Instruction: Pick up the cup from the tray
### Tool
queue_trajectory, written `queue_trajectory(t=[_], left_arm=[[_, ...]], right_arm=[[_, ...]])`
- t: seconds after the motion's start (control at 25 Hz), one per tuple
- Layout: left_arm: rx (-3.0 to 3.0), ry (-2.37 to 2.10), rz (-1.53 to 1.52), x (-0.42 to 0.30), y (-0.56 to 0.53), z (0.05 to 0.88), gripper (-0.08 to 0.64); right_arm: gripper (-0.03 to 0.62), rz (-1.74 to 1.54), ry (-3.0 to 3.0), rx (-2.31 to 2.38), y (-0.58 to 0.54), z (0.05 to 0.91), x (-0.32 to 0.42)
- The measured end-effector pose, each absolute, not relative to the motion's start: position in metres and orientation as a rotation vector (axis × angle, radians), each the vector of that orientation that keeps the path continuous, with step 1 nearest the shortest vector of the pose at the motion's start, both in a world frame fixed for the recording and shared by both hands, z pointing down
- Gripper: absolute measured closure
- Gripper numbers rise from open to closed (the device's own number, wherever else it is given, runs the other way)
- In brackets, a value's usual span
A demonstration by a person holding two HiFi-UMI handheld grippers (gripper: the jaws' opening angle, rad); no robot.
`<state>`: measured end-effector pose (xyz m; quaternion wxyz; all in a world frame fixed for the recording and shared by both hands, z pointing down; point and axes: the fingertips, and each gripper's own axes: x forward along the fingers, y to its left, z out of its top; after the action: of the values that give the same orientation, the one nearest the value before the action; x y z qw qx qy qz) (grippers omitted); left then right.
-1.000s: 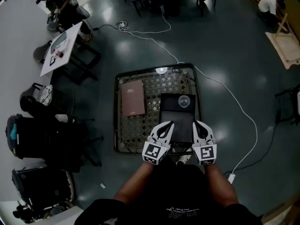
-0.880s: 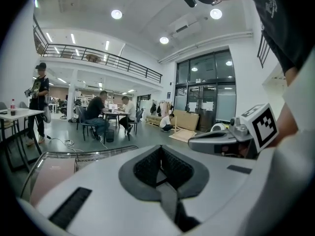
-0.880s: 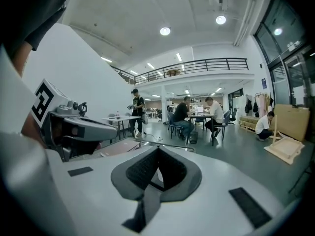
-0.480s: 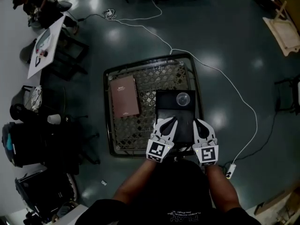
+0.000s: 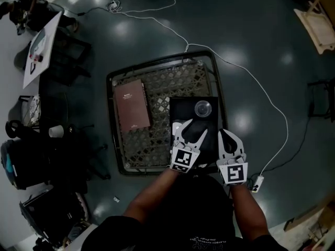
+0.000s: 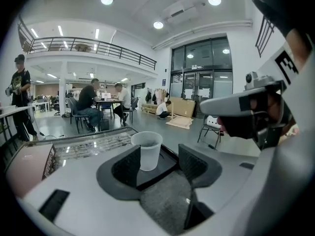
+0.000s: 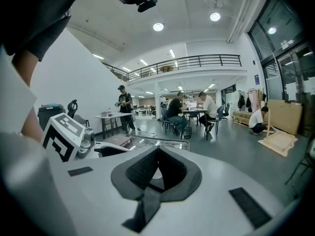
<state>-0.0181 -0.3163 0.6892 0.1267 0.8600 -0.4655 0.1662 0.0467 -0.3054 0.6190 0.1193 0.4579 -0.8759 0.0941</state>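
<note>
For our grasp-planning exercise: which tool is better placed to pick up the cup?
The left tool: jaws have just been opening, nothing between them yet, cup straight ahead. The right tool is shut.

A black T-shirt (image 5: 205, 230) is worn; the left gripper (image 5: 194, 128) and right gripper (image 5: 226, 135) are white with dark jaws.

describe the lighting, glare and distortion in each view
Head view: dim and fisheye-bowed, lamp reflections glaring as pale patches on the glossy floor; the clear cup barely stands out from the dark tray. Left gripper view: bright, black vignette at the edges, cup sharp. Right gripper view: bright, ceiling lamps blooming, railing bowed.
</note>
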Motion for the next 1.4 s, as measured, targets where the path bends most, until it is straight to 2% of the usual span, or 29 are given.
queue_trajectory(t=[0.36,1.16,1.4], left_arm=[[2.451,-1.387,0.495,-0.020,-0.348,0.721,0.257],[2.464,-1.353,0.569,-0.010,-0.383,0.738,0.255],[2.461,-1.365,0.569,-0.012,-0.384,0.737,0.275]], right_arm=[[0.583,0.341,-2.540,1.374,-0.305,0.646,0.057],[0.583,0.417,-2.486,1.450,-0.302,0.654,0.083],[0.583,0.400,-2.492,1.430,-0.303,0.654,0.082]])
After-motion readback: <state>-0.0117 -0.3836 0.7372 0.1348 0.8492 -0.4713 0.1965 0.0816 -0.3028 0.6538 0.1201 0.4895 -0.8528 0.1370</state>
